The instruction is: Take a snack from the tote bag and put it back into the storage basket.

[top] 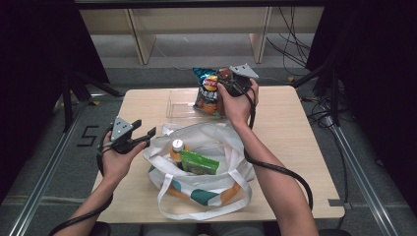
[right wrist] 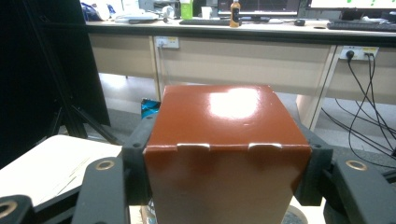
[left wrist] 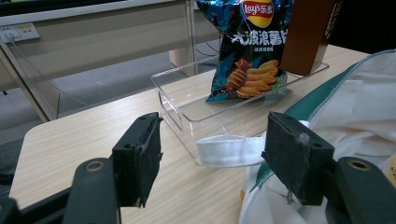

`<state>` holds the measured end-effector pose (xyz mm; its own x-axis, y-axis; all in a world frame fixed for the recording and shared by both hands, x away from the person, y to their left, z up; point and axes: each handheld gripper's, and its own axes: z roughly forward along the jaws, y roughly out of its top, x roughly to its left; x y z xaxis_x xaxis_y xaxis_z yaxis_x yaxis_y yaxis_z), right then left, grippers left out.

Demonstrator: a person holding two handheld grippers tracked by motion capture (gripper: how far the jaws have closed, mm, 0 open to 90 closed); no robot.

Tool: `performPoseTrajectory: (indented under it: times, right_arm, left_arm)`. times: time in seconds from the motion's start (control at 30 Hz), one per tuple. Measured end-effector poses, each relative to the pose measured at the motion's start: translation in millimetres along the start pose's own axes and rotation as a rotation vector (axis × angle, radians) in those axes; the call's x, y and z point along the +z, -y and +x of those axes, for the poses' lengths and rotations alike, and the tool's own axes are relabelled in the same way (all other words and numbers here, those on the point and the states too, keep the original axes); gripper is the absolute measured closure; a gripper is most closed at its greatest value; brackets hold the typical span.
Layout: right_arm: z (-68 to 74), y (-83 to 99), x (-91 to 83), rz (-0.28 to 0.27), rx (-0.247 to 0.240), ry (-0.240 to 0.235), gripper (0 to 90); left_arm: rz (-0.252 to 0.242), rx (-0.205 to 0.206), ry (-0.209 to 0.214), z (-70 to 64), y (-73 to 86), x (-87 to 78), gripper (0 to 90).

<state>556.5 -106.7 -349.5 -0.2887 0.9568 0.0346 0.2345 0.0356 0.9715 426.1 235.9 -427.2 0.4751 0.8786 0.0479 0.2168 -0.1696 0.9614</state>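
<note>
clamping the brown box (right wrist: 226, 154), right gripper (right wrist: 226, 172) hides its jaws overhead; left gripper (left wrist: 212, 156) gapes empty.

Glossy brown box (right wrist: 226, 140); teal crisp bag (left wrist: 250, 51)

A light wooden table (top: 295, 128) is standing on grey carpet (top: 354, 182), with metal floor rails (top: 44, 182) running along both sides and black curtains (top: 34, 54) hanging left and right. A pale wood bench (top: 196, 19) is stretching across the far side, with black cables (top: 290, 44) trailing beneath it. In the right gripper view, monitors (right wrist: 259, 5) are glowing on a long desk (right wrist: 243, 28) with wall sockets (right wrist: 166, 42) under its edge.
</note>
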Motion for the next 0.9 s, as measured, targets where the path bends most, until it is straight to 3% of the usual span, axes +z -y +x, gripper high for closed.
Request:
performPoseTrajectory:
  times: [0.4, 0.43, 0.47, 0.5, 0.6, 0.67, 0.7, 0.77, 0.8, 0.87, 0.9]
  right_arm:
    - [1.8, 7.6, 5.6, 0.013, -0.003, 0.02, 39.1]
    - [2.4, 8.1, 5.9, 0.02, 0.012, 0.022, 39.0]
    - [0.3, 8.4, 7.0, 0.018, -0.011, 0.018, 39.0]
    - [1.0, 8.9, 6.9, 0.029, 0.013, 0.018, 38.9]
    - [0.8, 9.5, 8.1, 0.032, 0.022, 0.023, 38.9]
    - [-1.5, 10.9, 10.1, 0.037, -0.013, 0.018, 38.9]
    - [0.4, 12.4, 10.0, 0.051, 0.016, 0.021, 38.8]
    - [-1.5, 13.7, 11.4, 0.048, 0.004, 0.019, 38.8]
    - [-0.6, 14.4, 11.2, 0.05, 0.02, 0.022, 38.8]
    - [-1.4, 14.7, 11.9, 0.05, 0.021, 0.02, 38.8]
    - [-3.6, 14.2, 12.8, 0.052, -0.004, 0.014, 38.8]
  left_arm:
    - [0.002, 0.0, -0.002, 0.7, -0.1, -0.7, 35.6]
    - [0.001, -0.001, -0.002, 0.7, -0.1, -0.7, 35.6]
    - [0.002, -0.001, -0.001, 0.7, -0.1, -0.7, 35.6]
    - [0.002, -0.001, -0.001, 0.7, 0.0, -0.7, 35.5]
    - [0.002, 0.0, -0.001, 0.7, 0.0, -0.5, 35.6]
    - [0.001, 0.002, -0.001, 0.6, -0.2, -0.7, 35.6]
    - [0.0, 0.0, 0.0, 0.4, -0.3, -0.7, 35.6]
    - [-0.002, 0.0, 0.0, 0.5, -0.3, -0.6, 35.5]
    - [-0.002, 0.001, 0.0, 0.5, -0.3, -0.6, 35.5]
    - [-0.003, -0.001, 0.0, 0.4, -0.3, -0.6, 35.5]
    - [-0.003, 0.0, 0.001, 0.2, -0.4, -0.6, 35.5]
